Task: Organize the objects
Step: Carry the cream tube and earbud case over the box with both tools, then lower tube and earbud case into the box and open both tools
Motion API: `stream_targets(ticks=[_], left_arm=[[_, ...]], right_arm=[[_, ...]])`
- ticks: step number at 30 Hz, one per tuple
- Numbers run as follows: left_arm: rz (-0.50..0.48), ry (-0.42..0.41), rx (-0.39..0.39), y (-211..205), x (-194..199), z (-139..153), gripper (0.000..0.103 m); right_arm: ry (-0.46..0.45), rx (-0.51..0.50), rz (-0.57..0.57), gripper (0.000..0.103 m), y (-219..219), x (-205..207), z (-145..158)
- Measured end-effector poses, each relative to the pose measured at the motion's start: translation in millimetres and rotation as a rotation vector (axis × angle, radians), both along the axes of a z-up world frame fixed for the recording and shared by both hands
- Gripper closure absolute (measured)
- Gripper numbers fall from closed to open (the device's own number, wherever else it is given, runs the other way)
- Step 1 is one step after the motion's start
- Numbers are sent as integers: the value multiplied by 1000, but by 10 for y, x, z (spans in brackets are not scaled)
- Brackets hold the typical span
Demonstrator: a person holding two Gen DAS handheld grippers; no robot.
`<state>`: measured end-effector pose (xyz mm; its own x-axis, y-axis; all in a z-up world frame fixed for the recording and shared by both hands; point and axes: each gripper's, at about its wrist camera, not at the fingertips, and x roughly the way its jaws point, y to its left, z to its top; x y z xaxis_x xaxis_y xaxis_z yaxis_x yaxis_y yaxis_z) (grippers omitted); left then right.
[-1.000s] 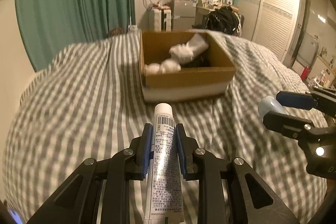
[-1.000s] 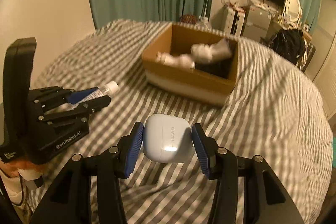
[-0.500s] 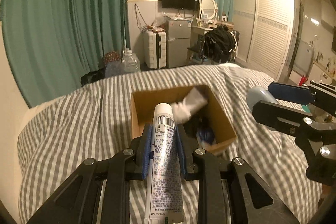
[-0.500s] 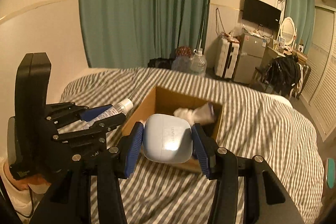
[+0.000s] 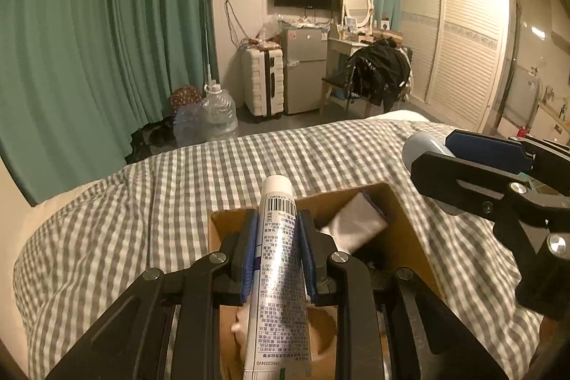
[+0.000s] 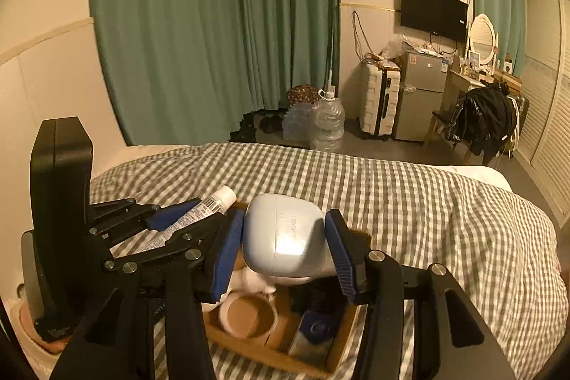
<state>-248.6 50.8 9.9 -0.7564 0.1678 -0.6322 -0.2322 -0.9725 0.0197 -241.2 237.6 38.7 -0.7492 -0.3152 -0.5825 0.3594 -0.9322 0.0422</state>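
My left gripper is shut on a white printed tube, cap forward, held above the open cardboard box on the checked bed. My right gripper is shut on a pale blue-white earbuds case, also above the box. The right gripper shows at the right of the left wrist view; the left gripper with the tube shows at the left of the right wrist view. Inside the box lie a tape roll, white cloth and a dark item.
The grey-and-white checked bedcover spreads all around the box. Beyond the bed's far edge are green curtains, water jugs, a white suitcase, a small fridge and a chair with dark clothes.
Both grippers have moved forward and risen over the box, still holding their objects; the box has slid from ahead to directly beneath the fingers.
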Motion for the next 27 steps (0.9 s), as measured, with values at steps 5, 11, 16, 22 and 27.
stream_targets(ticks=[5,11,16,22,27], left_arm=[[13,-45,-19,-15,-352,-265,80],[25,-116,-29,-33,-511,-643,80],[27,-166,-43,39,-548,-841,80],[39,-180,-38,22,-523,-867,75],[37,-160,-26,11,-417,-771,44]], right_arm=[[-36,-8,-11,71,-10,-418,-213],[-139,19,-6,79,-61,-724,-703],[-181,1,-31,79,58,-754,-876],[-182,-19,-61,79,184,-719,-885],[-169,-18,-93,56,278,-735,-818]])
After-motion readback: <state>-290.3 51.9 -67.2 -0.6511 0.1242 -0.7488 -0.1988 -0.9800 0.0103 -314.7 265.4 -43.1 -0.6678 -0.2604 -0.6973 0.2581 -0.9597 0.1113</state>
